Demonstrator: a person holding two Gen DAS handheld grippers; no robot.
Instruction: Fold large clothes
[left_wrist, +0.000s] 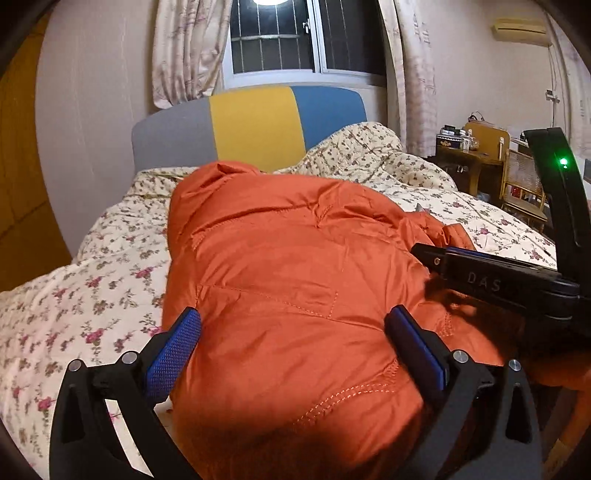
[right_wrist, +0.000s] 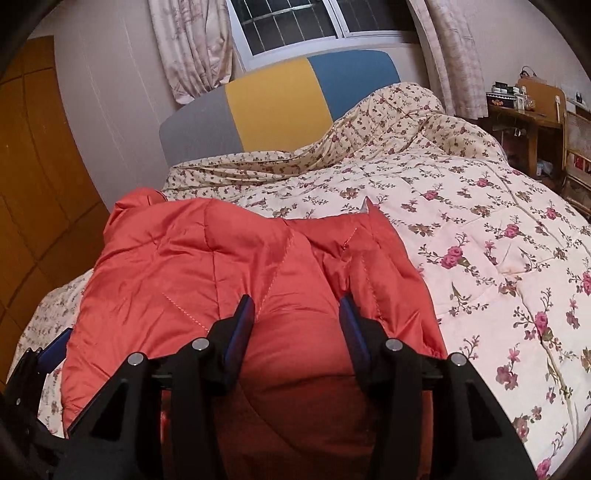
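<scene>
An orange padded jacket (left_wrist: 295, 251) lies in a folded heap on the flowered quilt (left_wrist: 92, 295). My left gripper (left_wrist: 295, 328) hangs over the jacket's near end, its blue pads (left_wrist: 173, 354) spread wide, and the puffy cloth bulges up between them without being pinched. In the right wrist view the jacket (right_wrist: 207, 266) fills the lower left. My right gripper (right_wrist: 297, 310) stands partly open over its right half, with a mound of cloth between the fingers. From the left wrist view the right gripper (left_wrist: 432, 260) reaches in from the right, just above the jacket. The left gripper's pad (right_wrist: 55, 345) shows at the bottom left.
The bed has a grey, yellow and blue headboard (left_wrist: 255, 122) under a curtained window (left_wrist: 280, 37). The quilt is bunched up at the head on the right (right_wrist: 399, 114). A wooden desk and chair (left_wrist: 484, 155) stand right of the bed. A wooden door (right_wrist: 33, 184) is on the left.
</scene>
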